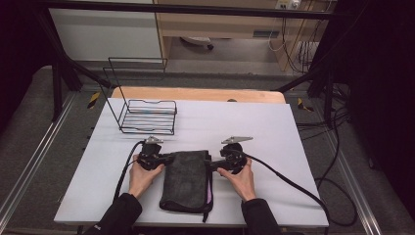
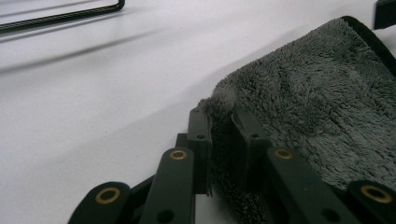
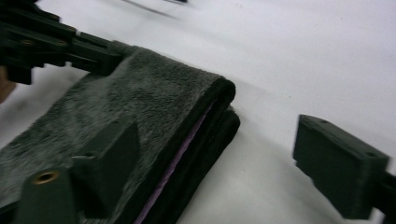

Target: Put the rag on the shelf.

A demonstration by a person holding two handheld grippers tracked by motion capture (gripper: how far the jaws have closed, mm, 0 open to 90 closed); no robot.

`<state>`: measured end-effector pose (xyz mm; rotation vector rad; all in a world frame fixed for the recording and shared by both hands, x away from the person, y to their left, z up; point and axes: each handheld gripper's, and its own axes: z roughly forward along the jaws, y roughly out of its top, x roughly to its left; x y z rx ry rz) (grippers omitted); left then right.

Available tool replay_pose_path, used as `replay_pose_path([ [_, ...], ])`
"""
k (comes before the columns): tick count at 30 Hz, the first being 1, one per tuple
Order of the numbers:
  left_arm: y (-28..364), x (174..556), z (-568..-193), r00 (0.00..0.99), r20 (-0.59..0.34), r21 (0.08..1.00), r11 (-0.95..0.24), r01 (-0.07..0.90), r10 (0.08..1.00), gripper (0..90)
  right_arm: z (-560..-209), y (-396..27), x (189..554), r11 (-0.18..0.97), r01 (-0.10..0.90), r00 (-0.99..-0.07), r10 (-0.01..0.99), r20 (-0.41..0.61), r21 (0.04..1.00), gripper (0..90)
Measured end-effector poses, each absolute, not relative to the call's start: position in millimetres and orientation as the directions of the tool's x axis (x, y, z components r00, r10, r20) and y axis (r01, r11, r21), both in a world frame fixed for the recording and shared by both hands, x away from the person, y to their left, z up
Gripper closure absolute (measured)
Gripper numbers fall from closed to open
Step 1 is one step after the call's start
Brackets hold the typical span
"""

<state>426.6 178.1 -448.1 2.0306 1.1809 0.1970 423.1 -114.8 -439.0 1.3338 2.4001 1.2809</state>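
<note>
Towel's (image 1: 186, 181) near end overhanging table edge, wire rack (image 2: 60, 14) cropped.

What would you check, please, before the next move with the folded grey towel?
1. Left gripper fingers pinch the folded towel at its edge: ok.
2. Right gripper fingers straddle the towel's other edge but stand apart, not gripping: not ok.
3. Towel's folded layers lie stacked, purple trim showing between: ok.
4. Wire rack stands apart from the towel: ok.
5. Cables trail clear of the towel: ok.
6. Towel's underside free of snags: cannot tell.
</note>
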Motion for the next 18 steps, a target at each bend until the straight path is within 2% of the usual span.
replay_pose_path([
  [5, 178.4, 426.7, -448.3, 0.559, -0.235, 0.680, -0.277, 0.679, 0.795, 78.0, -446.8, -103.5, 431.6, 0.256, 0.665, -0.594, 0.751, 0.289, 0.701, 29.3],
  [13, 179.4, 427.5, -448.6, 0.565, -0.240, 0.680, -0.278, 0.678, 0.789, 77.9, -450.3, -94.2, 433.3, 0.278, 0.671, -0.596, 0.753, 0.278, 0.687, 52.7],
  [18, 179.8, 427.8, -448.9, 0.565, -0.241, 0.681, -0.277, 0.678, 0.789, 77.7, -449.7, -95.0, 434.6, 0.265, 0.706, -0.576, 0.754, 0.315, 0.656, 57.8],
])
